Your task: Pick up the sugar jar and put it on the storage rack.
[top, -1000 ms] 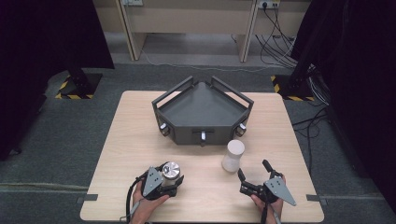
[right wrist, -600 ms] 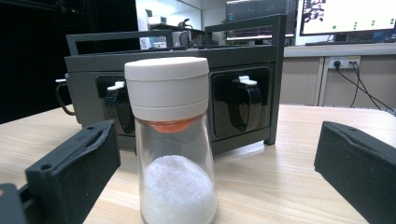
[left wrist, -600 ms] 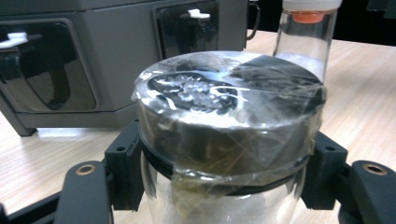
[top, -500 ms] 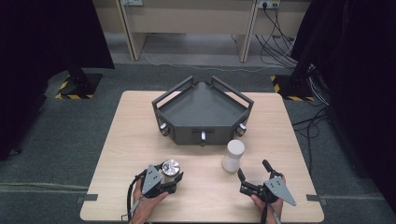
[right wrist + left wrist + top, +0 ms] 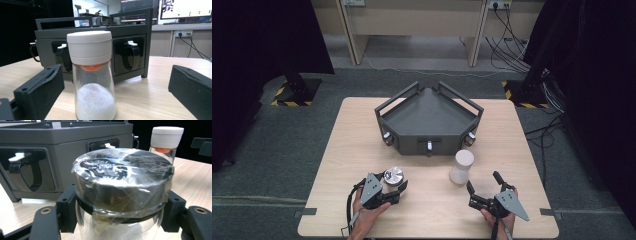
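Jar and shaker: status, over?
Left gripper shut on jar, foil-taped lid. Right gripper open, jaws wide, short of shaker, which stands free. Grey rack behind; nothing between.

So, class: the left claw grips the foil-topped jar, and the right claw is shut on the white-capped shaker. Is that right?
Not quite. The left claw does grip the jar, but the right claw is open: the right gripper view shows its jaws wide apart, clear of the shaker.
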Motion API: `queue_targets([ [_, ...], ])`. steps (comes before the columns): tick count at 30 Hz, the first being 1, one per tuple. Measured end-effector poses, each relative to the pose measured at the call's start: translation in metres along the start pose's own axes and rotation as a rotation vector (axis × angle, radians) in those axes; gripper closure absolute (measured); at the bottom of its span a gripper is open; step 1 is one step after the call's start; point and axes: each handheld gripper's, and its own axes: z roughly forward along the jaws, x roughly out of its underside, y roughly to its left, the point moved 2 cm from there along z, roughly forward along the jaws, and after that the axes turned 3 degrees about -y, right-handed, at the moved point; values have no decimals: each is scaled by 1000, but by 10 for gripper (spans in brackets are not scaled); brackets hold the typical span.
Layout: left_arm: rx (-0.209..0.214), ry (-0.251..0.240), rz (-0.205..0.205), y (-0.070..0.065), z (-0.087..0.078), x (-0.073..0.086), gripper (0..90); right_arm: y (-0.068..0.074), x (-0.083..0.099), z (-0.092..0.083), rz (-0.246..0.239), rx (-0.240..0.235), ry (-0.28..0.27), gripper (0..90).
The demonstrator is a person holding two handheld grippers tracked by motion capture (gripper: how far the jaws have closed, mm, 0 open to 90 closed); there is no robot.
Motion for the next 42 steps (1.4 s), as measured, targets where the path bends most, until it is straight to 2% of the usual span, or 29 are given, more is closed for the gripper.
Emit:
queue_targets([
  [9, -1, -24, 2, 2, 2, -10, 309, 0, 0, 0, 2, -1, 0, 6],
  [22, -14, -83, 2, 11, 9, -36, 309, 1, 0, 0, 5, -3, 2, 6],
  [28, -19, -88, -6, 16, 20, -49, 309, 0, 0, 0, 7, -3, 2, 6],
  [42, -19, -94, 18, 24, 47, -85, 309, 0, 0, 1, 11, -4, 2, 7],
])
